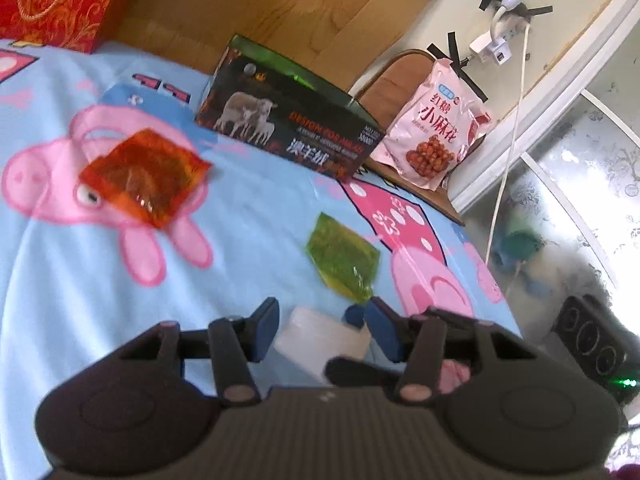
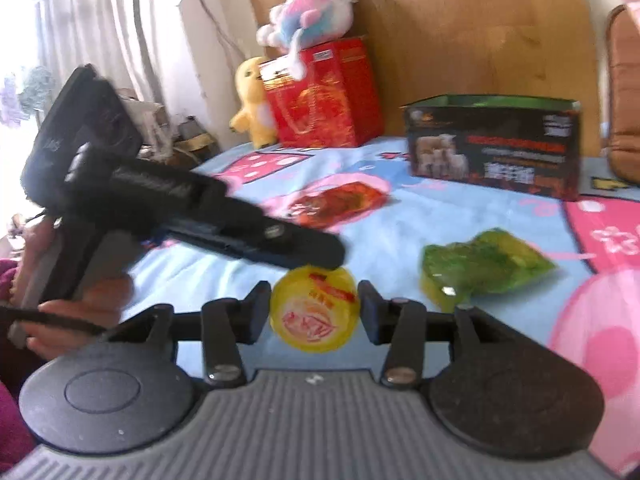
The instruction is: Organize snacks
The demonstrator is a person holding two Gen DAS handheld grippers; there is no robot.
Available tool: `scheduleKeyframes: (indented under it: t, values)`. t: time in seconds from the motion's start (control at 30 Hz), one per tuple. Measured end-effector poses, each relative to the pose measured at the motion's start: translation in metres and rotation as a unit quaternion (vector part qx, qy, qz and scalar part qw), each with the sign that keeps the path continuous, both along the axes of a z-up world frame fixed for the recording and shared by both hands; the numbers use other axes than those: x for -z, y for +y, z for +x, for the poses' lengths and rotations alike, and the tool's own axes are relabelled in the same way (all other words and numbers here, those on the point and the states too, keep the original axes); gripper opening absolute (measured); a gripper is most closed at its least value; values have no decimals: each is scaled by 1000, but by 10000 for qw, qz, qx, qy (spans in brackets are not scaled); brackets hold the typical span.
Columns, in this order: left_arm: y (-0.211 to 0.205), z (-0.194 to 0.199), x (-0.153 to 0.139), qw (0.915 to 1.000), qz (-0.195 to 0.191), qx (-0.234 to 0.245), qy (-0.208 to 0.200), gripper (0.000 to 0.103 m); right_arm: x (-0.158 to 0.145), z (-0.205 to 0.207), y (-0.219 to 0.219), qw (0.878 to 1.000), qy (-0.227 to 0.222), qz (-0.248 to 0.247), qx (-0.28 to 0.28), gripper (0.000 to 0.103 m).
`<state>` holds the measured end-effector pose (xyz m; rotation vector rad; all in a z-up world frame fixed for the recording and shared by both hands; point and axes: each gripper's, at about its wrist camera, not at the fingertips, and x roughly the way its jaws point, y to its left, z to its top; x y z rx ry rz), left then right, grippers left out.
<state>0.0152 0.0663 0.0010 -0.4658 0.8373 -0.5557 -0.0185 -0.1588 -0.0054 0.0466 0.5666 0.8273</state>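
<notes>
A yellow jelly cup (image 2: pixel 314 312) lies on its side on the blue cartoon bedsheet (image 2: pixel 224 264) between the fingers of my right gripper (image 2: pixel 314 312), whose jaws stand open just around it. My left gripper (image 1: pixel 322 330) is open around the same cup, seen as a white tub (image 1: pixel 320 338); its body (image 2: pixel 192 208) reaches in from the left in the right wrist view. An orange-red snack packet (image 1: pixel 146 176) and a green snack packet (image 1: pixel 344 264) lie flat on the sheet. An open dark box with sheep printed on it (image 1: pixel 288 128) stands behind them.
A red gift box (image 2: pixel 320 96) with plush toys on and beside it stands at the back left in the right wrist view. A pink snack bag (image 1: pixel 434 132) rests on a brown chair (image 1: pixel 384 84) beside the bed. The wooden headboard (image 1: pixel 280 8) lies behind. The bed's edge is at the right.
</notes>
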Motion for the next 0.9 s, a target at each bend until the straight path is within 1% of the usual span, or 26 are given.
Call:
scheduleKeyframes:
  t: [0.07,0.13,0.3,0.43,0.7,0.9]
  values:
    - [-1,-2,1,9999,90,-48,-39,52,-1,-3,-6,9998,-113,-102,133,54]
    - [-4,-4,0,9996,242,-123,-77,54,1,-6,-9,9998,-81,-104,165,54]
    - [-12,-5,-4,9970,689,-294,-204,56,14,-12,-12,9997,85,-120,219,54]
    - [-15,-6,-7,9934,1010,-465,-292,56,15,-13,-13,9996,129,-69,251,55]
    - [-14,-6,-9,9884,1324,-652,-372,56,15,-14,-12,9996,120,-110,247,56]
    - [-13,-4,-9,9864,1429,-693,-411,58,15,-14,-12,9996,117,-112,238,56]
